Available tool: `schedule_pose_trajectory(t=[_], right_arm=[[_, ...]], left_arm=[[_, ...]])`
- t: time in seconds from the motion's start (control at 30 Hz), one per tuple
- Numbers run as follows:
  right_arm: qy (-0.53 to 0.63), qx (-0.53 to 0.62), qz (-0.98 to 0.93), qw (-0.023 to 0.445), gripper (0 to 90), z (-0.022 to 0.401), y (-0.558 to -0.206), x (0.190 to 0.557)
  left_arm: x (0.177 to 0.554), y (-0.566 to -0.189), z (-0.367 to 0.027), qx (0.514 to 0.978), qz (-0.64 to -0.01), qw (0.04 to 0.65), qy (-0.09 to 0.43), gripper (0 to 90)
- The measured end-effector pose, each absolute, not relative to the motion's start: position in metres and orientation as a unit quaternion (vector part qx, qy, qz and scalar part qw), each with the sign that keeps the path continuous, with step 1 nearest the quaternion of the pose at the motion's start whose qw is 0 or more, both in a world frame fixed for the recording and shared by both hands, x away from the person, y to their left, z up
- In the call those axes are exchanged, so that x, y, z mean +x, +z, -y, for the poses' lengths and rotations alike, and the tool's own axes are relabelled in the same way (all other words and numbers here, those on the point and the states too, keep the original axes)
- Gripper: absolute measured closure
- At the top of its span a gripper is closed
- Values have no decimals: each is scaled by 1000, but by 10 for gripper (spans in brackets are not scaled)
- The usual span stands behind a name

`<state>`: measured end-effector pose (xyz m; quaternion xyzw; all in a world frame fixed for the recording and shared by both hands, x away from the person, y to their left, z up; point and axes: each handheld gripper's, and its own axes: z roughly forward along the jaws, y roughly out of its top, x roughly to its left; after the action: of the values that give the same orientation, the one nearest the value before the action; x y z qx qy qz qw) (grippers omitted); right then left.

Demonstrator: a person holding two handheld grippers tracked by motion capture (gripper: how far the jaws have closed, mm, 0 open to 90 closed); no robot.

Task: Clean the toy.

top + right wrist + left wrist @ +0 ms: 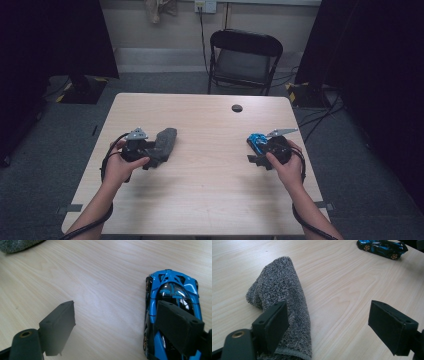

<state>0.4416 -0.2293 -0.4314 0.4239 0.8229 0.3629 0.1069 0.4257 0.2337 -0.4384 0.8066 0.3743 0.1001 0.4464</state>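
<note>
Surface: pale wood-grain surface (210, 175), rectangular with rounded corners; a small dark round grommet (237, 108) sits near its far edge.
Cloth: grey terry cloth (279, 290), looped fuzzy pile, folded into a long soft roll with a stitched hem at the near end; it lies on the left half of the surface, about midway between the near and far edges.
Toy car: glossy blue and black toy car (172, 297), low wedge-shaped body with a dark glazed canopy and gold-coloured wheels; it lies near the right edge of the surface, well apart from the cloth.
Left gripper: left gripper (337, 322), matte black body with flat rectangular pads, held at the near end of the cloth.
Left jaws: apart; one pad stands over the hem end of the cloth, the other over bare surface; the cloth is not clamped.
Right gripper: right gripper (125, 325), same matte black build.
Right jaws: apart; one pad stands over the car's roof, the other over bare surface; the car is not clamped.
</note>
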Motion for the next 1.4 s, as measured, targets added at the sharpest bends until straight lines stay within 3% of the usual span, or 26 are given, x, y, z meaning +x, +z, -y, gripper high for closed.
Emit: schedule_pose_trajectory(t=[1.4], right_arm=[[371,373,-845,94,160,215,-449,402]], left_arm=[[382,-465,-250,816,-358,445,89,163]])
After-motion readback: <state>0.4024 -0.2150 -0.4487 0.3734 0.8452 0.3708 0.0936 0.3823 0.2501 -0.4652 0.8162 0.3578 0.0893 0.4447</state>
